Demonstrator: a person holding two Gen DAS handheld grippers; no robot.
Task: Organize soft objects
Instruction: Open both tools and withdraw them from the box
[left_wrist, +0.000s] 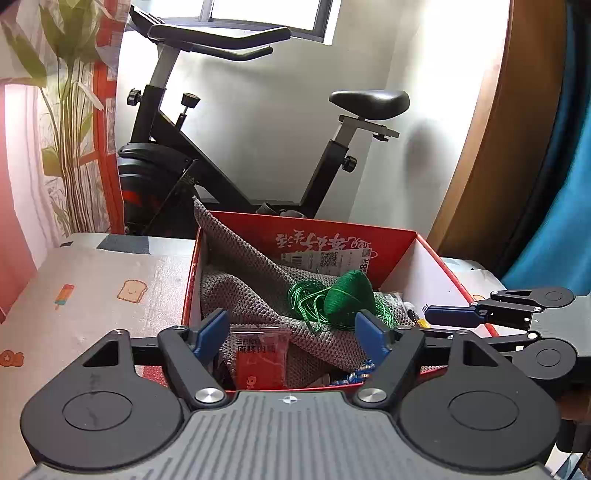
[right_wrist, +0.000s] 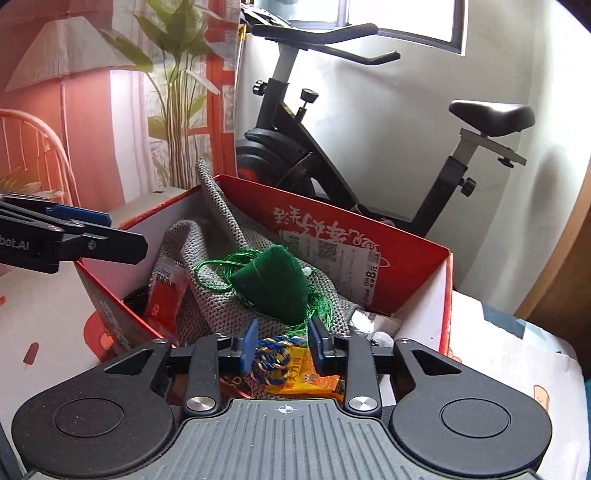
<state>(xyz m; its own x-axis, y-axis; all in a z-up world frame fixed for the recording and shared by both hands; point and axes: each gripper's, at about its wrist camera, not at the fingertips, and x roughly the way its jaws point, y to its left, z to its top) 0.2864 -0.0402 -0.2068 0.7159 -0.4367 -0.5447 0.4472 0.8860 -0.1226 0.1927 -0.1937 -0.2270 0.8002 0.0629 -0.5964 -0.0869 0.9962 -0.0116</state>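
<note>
Hovering over the red box (left_wrist: 436, 258), the left gripper (left_wrist: 291, 332) has its fingers (left_wrist: 212, 326) released wide, nothing between them. The right gripper (right_wrist: 282, 343) is parted too, above a blue-and-gold cord (right_wrist: 271, 360) without pressing it. A green pouch (right_wrist: 275, 286) lies on grey knit cloth (left_wrist: 258, 291) inside the box. Box walls rise close on all sides; open bed surface (left_wrist: 92, 295) lies left of it.

box (left_wrist: 436, 258) open-topped, walls ringing clutter
</note>
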